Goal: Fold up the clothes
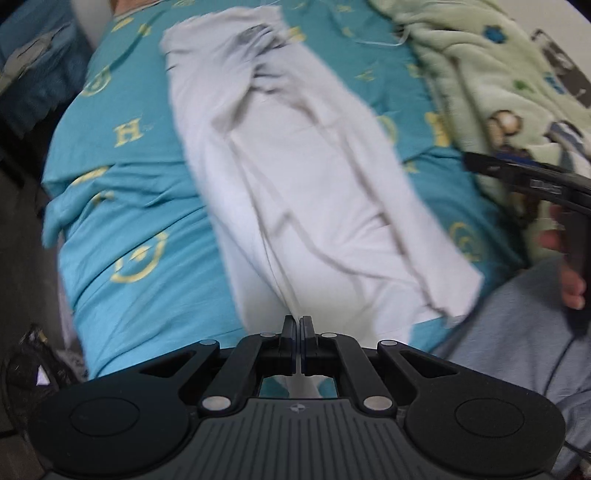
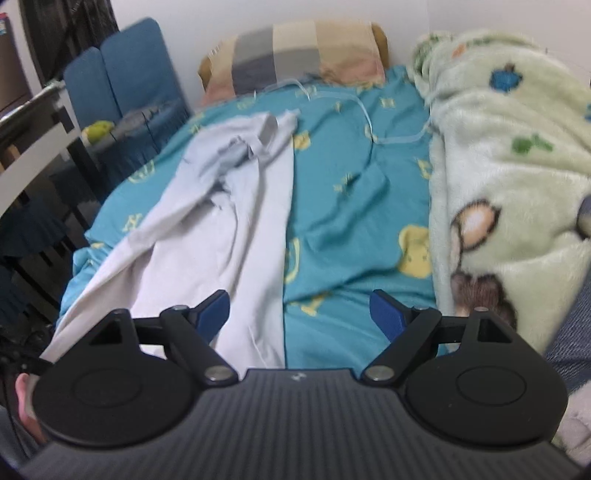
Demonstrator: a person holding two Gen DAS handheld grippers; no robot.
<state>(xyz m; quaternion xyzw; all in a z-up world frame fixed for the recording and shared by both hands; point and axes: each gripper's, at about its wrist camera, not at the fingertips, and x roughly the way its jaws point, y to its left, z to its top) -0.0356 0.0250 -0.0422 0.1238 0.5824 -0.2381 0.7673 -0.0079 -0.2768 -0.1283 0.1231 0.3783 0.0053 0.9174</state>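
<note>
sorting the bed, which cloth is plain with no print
The pale grey garment lying lengthwise; the teal sheet has yellow prints, the green fleece blanket cartoon animals.

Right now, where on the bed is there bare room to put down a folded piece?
The widest bare patch is teal sheet between the white garment and the green fleece blanket, though a thin white cord crosses its far end near the pillow. A narrower strip of sheet lies beyond the garment's other edge. The blanket side is crowded.

White wall (image 2: 461,14), bed's teal sheet (image 2: 332,206), blue chair (image 2: 129,66) beside.
</note>
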